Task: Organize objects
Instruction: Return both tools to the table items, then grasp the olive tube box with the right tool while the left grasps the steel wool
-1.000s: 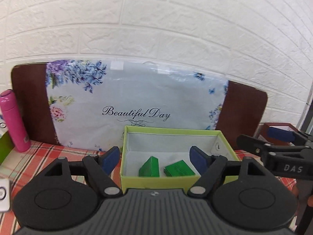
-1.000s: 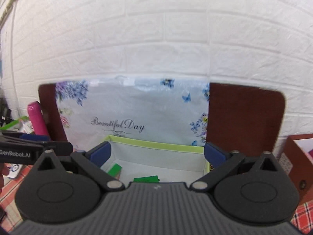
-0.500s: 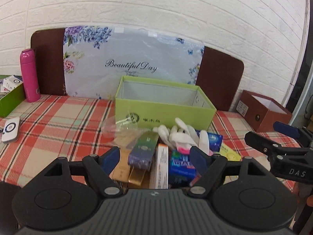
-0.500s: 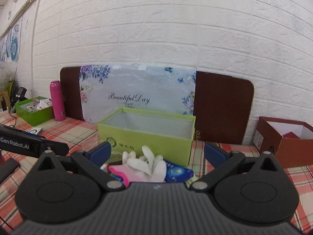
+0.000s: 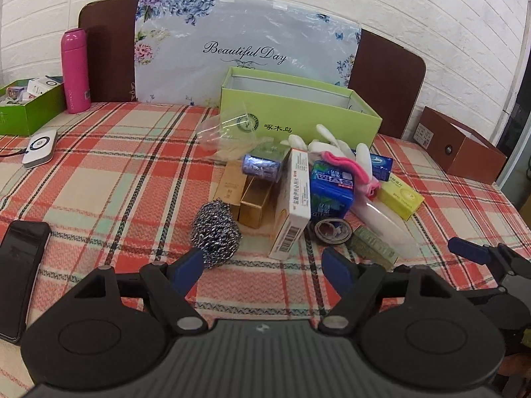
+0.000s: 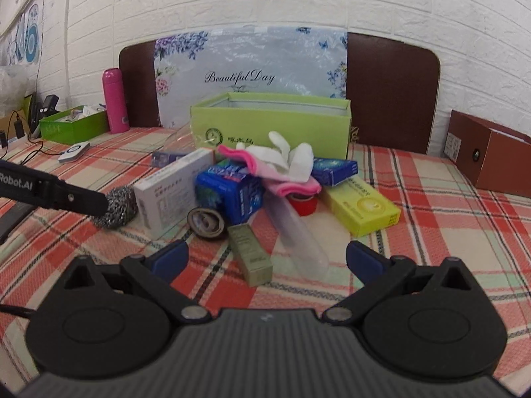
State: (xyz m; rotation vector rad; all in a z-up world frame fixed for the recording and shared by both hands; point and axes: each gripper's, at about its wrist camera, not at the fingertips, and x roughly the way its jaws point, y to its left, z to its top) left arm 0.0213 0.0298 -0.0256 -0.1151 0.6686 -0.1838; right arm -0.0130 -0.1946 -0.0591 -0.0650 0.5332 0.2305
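- The left gripper [image 5: 264, 270] fills the bottom of the left wrist view, jaws wide and holding nothing.
- The right gripper [image 6: 265, 260] fills the bottom of the right wrist view, jaws also wide and holding nothing.
- Both hover over a table with a red plaid cloth [image 5: 109, 182].
- A green box [image 5: 298, 112], open on top, stands at the centre of both views, in front of a floral board reading "Beautiful Day" [image 5: 245, 53].
- A heap of small things lies in front of the box, at mid-frame.
- In the left view a steel scourer [image 5: 215, 232] sits at the heap's lower left, just above the left blue fingertip [image 5: 187, 270].
- A white carton [image 5: 293, 199] stands on edge at the heap's centre, with gold boxes [image 5: 255, 200] to its left and a blue pack [image 5: 330, 195] to its right.
- A white and pink glove [image 6: 282, 162] drapes over the top of the heap.
- A yellow carton [image 6: 361, 204] lies at the heap's right.
- A tape roll [image 6: 207, 224] and an olive box [image 6: 250, 253] lie nearest the right gripper, the olive box between its jaws in the picture.
- A pink bottle [image 5: 75, 71] stands at upper left.
- A brown box [image 5: 461, 147] sits at the right edge.
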